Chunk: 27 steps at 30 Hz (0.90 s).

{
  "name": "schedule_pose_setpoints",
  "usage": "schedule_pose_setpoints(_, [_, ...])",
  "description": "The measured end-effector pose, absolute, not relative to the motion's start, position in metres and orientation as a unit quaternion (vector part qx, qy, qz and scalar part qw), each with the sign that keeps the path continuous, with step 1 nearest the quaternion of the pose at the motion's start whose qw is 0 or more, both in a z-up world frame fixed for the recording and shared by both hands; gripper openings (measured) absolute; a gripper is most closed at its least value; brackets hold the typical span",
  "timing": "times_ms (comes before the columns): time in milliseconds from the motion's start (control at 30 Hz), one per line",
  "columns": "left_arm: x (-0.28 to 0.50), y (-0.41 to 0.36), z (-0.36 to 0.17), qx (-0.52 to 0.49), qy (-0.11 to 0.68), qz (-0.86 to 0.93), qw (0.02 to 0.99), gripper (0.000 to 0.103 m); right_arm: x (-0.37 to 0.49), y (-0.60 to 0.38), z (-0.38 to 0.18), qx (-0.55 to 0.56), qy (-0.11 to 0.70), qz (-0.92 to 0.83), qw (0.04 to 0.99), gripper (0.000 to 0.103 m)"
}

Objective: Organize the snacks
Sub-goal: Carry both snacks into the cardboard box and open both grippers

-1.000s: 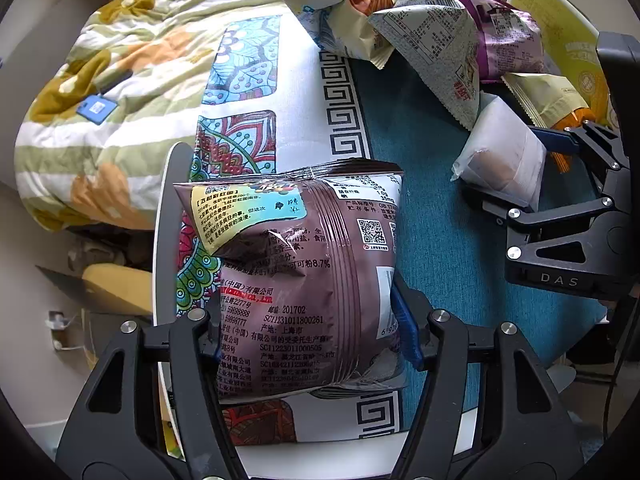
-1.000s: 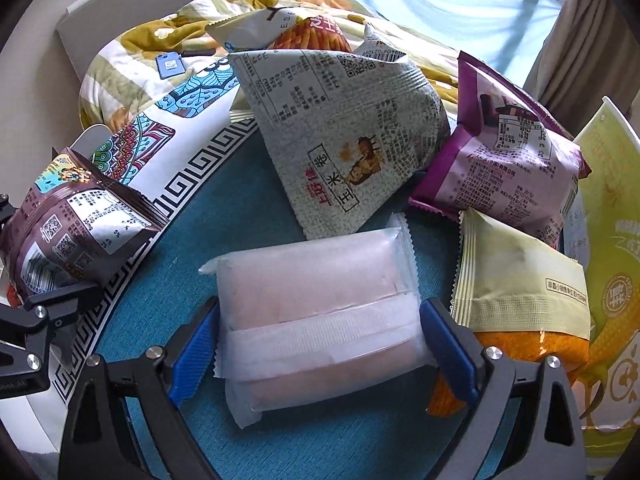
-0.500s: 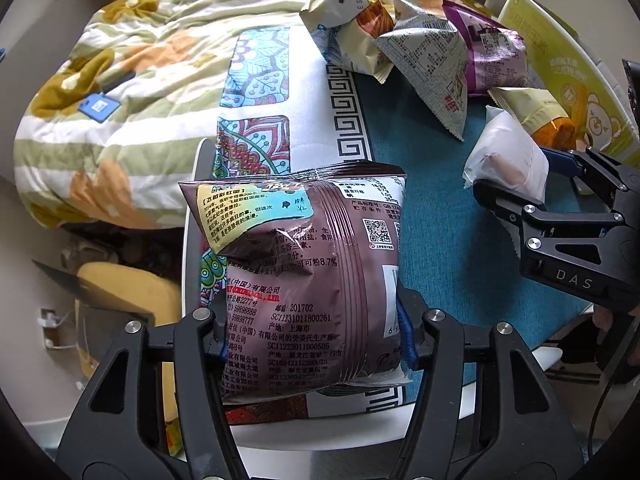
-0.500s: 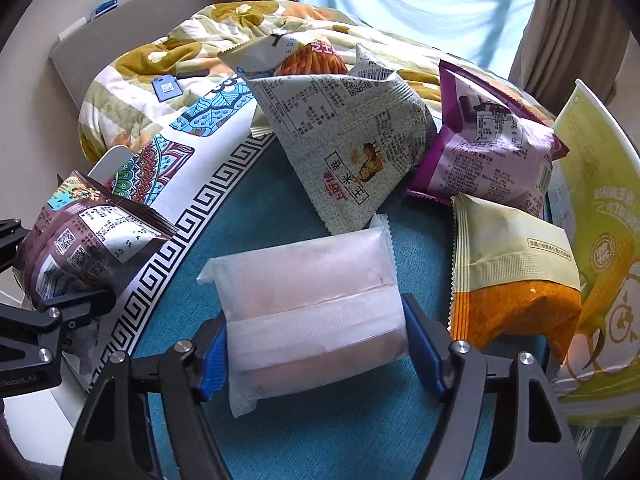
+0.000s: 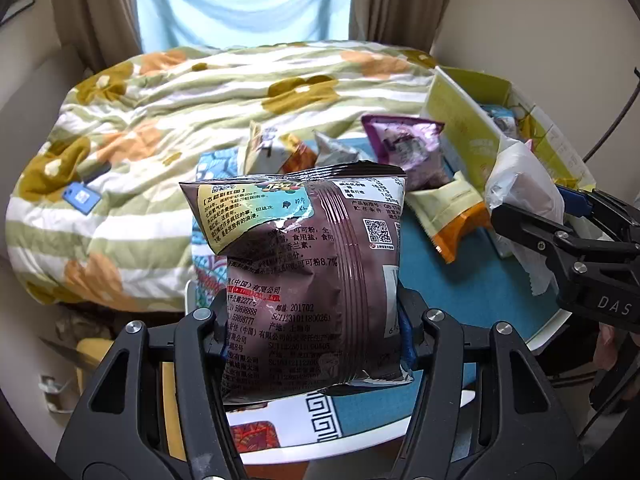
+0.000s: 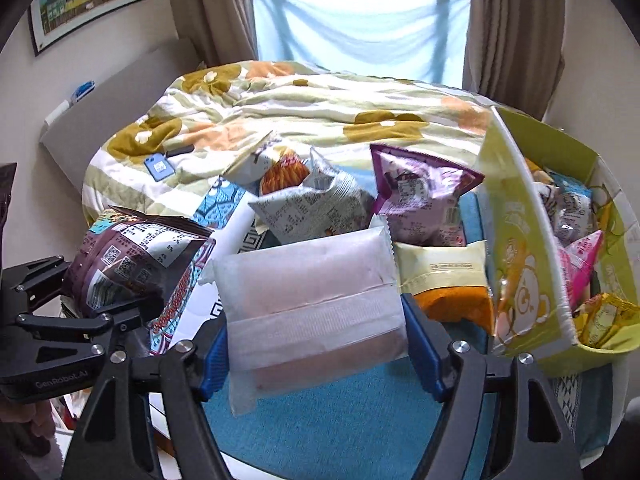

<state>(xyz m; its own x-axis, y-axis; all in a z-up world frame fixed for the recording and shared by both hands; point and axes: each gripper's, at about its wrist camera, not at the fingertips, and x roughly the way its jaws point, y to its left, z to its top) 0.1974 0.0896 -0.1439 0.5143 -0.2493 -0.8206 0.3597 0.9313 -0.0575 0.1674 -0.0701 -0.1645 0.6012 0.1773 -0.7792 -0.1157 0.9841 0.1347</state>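
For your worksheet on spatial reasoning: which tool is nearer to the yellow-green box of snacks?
Right. The right tool, shut on the white packet, sits just beside the yellow-green box. The left tool, shut on the brown bag, is farther off, at the table's opposite side.

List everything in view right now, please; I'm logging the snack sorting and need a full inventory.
Brown snack bag: 1, dark brown, held off the table.
Clear-wrapped pastry pack: 1, translucent white, held off the table.
Purple bag: 1, purple, on the table by the box.
Grey printed bag: 1, grey-white, table's far side.
White-and-orange bag: 1, table's far edge.
Cream-and-orange bag: 1, against the box.
Box: 1, yellow-green, right of the table, several small packets inside.
Table: 1, teal cloth with patterned border.
Quilt: 1, floral green and orange, on the bed behind.
Left gripper: shut on the brown snack bag.
Right gripper: shut on the pastry pack.
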Motion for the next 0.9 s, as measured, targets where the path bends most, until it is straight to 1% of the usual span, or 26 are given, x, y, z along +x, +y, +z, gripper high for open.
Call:
schedule_pose_setpoints(233, [0.208, 0.008, -0.096, 0.061, 0.415, -0.217, 0.881, 0.055, 0.155, -0.145, -0.108, 0.061, 0.4, 0.023, 0.914, 0.071])
schedule_pose_setpoints(400, [0.214, -0.072, -0.08, 0.062, 0.401, -0.253, 0.879, 0.055, 0.149, -0.213, -0.09, 0.062, 0.394, -0.012, 0.917, 0.071])
schedule_pose_setpoints(600, [0.229, -0.168, -0.091, 0.062, 0.413, -0.283, 0.864, 0.055, 0.145, -0.294, -0.087, 0.07, 0.395, -0.038, 0.915, 0.071])
schedule_pose_setpoints(800, [0.239, -0.237, -0.119, 0.054, 0.439, -0.28, 0.852, 0.055, 0.15, -0.351, -0.094, 0.074, 0.401, -0.037, 0.913, 0.071])
schedule_pose_setpoints(867, [0.241, -0.25, -0.126, 0.054, 0.445, -0.269, 0.852, 0.059, 0.154, -0.366, -0.099, 0.073, 0.405, -0.031, 0.911, 0.071])
schedule_pose_setpoints(900, [0.24, -0.258, -0.13, 0.055, 0.451, -0.264, 0.851, 0.068, 0.155, -0.372, -0.101, 0.074, 0.407, -0.027, 0.91, 0.071])
